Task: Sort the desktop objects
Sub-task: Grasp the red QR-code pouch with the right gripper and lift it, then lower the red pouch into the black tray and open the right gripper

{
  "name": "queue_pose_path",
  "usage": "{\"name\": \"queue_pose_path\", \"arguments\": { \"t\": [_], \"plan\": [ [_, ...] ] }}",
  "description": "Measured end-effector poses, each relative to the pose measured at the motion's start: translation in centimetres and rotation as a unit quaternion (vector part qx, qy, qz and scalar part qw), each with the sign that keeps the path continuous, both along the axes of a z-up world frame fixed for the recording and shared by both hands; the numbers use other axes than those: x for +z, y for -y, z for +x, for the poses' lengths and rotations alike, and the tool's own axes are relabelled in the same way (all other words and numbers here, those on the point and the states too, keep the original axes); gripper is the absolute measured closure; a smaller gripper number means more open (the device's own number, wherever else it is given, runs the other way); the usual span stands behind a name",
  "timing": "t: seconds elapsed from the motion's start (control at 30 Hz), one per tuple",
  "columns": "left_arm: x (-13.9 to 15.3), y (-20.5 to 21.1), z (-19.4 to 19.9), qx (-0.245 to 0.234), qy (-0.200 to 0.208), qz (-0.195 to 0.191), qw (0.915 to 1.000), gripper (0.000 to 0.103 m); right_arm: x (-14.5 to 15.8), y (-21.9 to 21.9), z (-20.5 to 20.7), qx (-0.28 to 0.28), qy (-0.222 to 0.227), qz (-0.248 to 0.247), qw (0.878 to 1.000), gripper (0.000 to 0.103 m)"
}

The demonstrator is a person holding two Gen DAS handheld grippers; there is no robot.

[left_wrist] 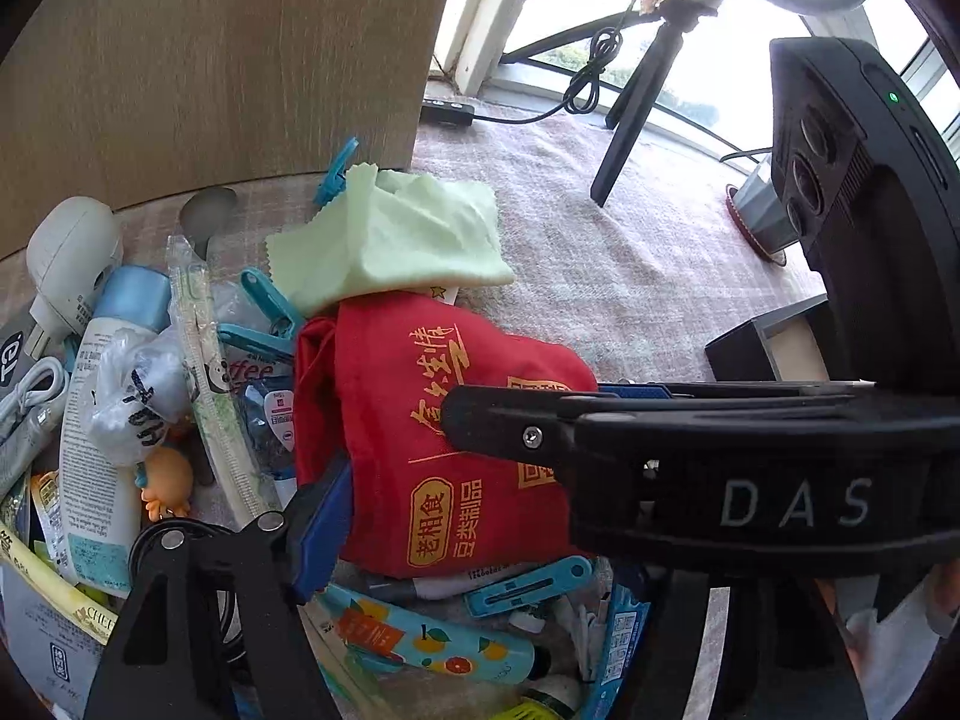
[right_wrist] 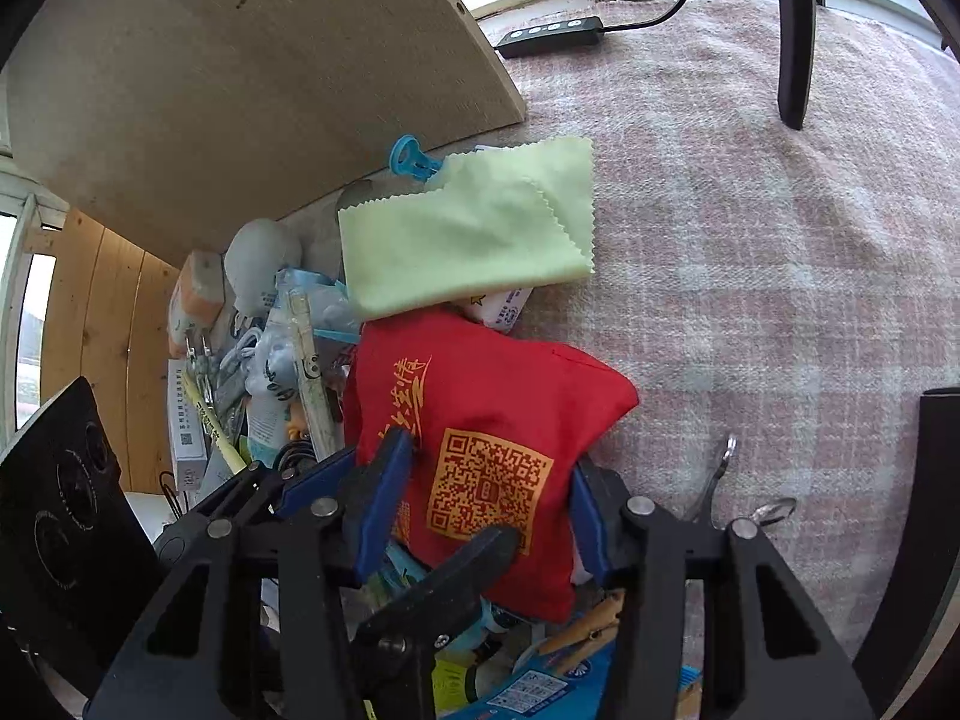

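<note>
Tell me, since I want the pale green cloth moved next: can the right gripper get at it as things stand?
Probably not at once. The right gripper straddles the red bag, which lies between it and the green cloth. The cloth's top is uncovered, so reaching over the bag looks feasible.

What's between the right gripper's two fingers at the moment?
The red pouch: the right gripper straddles its QR-code end, blue pads on either side. The right wrist view shows it best.
</note>
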State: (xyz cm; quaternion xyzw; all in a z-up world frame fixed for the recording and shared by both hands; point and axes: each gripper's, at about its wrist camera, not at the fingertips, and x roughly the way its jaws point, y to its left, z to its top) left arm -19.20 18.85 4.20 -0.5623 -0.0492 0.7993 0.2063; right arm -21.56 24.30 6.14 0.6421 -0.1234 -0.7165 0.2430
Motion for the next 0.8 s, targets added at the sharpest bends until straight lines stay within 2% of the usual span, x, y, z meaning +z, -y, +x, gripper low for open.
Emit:
{"name": "queue_pose_path", "arguments": {
  "t": [0.1, 0.27, 0.43, 0.6, 0.8],
  "plan": [
    [1.0, 0.2, 0.2, 0.006, -0.004, 0.009, 0.9999, 0.041, 1.1, -0.3, 1.0, 0.007, 0.0, -0.013, 1.0, 0.054],
    [3.6, -1.0, 1.2, -0.013, -0.035, 0.005, 0.9993, 0.041, 3.1, -1.4, 1.1, 0.001, -0.02, -0.021, 1.0, 0.054],
    [5.3, -2.3, 2.0, -0.021, -0.045, 0.016, 0.9987, 0.041, 4.7, -3.4, 2.5, 0.0, -0.042, -0.013, 0.999, 0.054],
    [7.1, -5.2, 3.7, -0.048, -0.061, 0.021, 0.9967, 0.041, 6.9, -7.6, 4.4, -0.02, -0.058, -0.011, 0.998, 0.054],
    [8.8, -10.9, 6.5, -0.113, -0.075, 0.031, 0.9902, 0.041, 8.4, -14.3, 6.8, -0.068, -0.075, 0.009, 0.995, 0.055]
  ]
}}
